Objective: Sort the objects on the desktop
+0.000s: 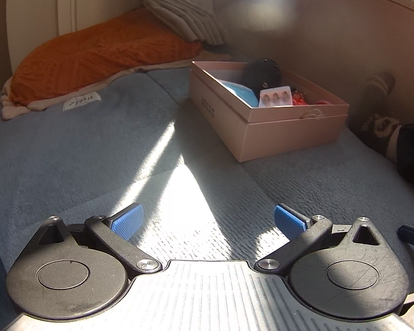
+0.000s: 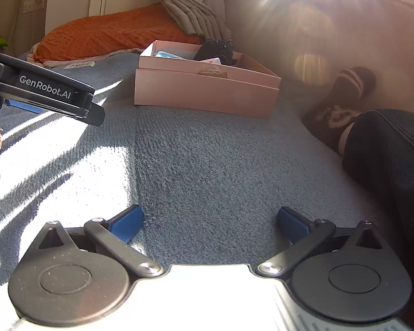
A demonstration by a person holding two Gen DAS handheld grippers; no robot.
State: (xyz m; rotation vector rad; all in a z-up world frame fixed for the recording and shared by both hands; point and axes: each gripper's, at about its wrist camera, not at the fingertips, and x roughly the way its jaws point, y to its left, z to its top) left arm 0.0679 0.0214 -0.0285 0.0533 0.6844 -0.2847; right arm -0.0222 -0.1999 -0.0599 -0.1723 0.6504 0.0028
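A pink cardboard box [image 1: 289,129] [image 2: 207,93] stands on the grey-blue carpeted surface, ahead and to the right in the left wrist view. Inside it lie a black rounded object [image 1: 260,74] [image 2: 215,51], a light blue item [image 1: 241,92], a white blister pack [image 1: 276,96] and something red [image 1: 299,99]. My left gripper [image 1: 208,222] is open and holds nothing, low over a sunlit patch. In the right wrist view my right gripper [image 2: 209,223] is open and likewise holds nothing. The left gripper's black body [image 2: 47,93] shows at the left of that view.
An orange knitted cushion [image 1: 96,55] and a grey pleated curtain [image 1: 185,11] lie at the back left. A person's socked foot [image 2: 345,102] and dark trouser leg [image 2: 389,165] rest at the right, beside the box. A curved beige wall [image 1: 331,33] rises behind.
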